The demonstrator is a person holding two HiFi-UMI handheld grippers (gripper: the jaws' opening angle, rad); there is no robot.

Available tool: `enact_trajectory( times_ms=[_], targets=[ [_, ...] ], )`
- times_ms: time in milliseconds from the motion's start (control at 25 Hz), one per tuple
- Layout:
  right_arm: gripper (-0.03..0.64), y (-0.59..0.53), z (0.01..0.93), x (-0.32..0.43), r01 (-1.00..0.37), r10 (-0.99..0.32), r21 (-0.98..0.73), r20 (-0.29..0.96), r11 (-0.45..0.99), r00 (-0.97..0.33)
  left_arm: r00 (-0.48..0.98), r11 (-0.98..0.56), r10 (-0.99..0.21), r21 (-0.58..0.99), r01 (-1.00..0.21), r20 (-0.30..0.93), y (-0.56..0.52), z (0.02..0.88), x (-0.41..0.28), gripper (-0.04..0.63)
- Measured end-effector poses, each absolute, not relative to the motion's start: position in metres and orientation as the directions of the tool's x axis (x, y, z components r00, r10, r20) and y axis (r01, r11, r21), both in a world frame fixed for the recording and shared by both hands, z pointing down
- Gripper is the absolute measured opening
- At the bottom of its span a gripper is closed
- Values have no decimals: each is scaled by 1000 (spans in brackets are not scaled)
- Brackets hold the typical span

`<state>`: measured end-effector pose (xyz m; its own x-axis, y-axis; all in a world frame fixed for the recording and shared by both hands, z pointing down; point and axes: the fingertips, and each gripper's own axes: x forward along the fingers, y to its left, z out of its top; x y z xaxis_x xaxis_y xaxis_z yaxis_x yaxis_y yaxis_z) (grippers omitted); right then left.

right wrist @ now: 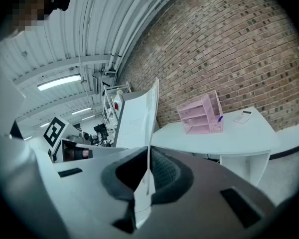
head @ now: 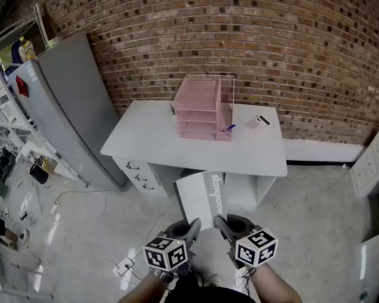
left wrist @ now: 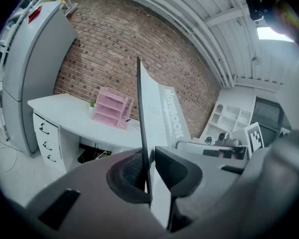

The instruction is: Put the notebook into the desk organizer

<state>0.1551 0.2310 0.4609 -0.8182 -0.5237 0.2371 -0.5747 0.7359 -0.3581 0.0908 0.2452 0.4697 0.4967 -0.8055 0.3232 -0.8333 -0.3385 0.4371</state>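
Grippers low and side by side near the body, pointing toward the desk (head: 158,145). Left gripper (head: 191,225) and right gripper (head: 221,222) each clamped on the notebook's (head: 201,197) near edge. Notebook sticks out ahead of both jaws, well short of the desk. Pink organizer (head: 202,109) stands on the desk near the brick wall (head: 290,36).

I count two tools in the lower middle of the frame, my left tool (head: 193,225) and my right tool (head: 220,222), and two marker cubes (head: 166,252), one on each. There is one notebook (head: 202,197). In the middle of the frame stands one white tabletop (head: 158,137), and on it I count one pink desk organizer (head: 201,106), one blue pen (head: 230,128) and one calculator (head: 259,123). Below its left end I see three drawer handles (head: 139,177). At the upper left is one grey fridge (head: 69,106).
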Motion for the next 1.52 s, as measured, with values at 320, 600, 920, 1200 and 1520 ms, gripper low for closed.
enact_trajectory(
  times_ms=[320, 600, 920, 1200, 1520],
  targets=[
    [15, 234, 460, 159, -569, -519, -362, 233, 739, -822, 493, -332, -810, 444, -832, 318, 248, 470, 94, 34],
    [17, 237, 460, 162, -556, -510, -370, 224, 744, -831, 490, -321, -813, 459, -828, 316, 249, 470, 96, 34],
    [15, 236, 459, 161, -547, -505, -384, 213, 744, -836, 491, -323, -811, 454, -830, 319, 249, 468, 96, 34],
    [15, 214, 461, 150, -558, -517, -379, 215, 738, -829, 506, -343, -807, 456, -822, 305, 227, 470, 85, 34],
    [15, 166, 464, 102, -581, -535, -374, 229, 723, -813, 539, -374, -789, 466, -802, 295, 177, 474, 36, 34]
  ],
)
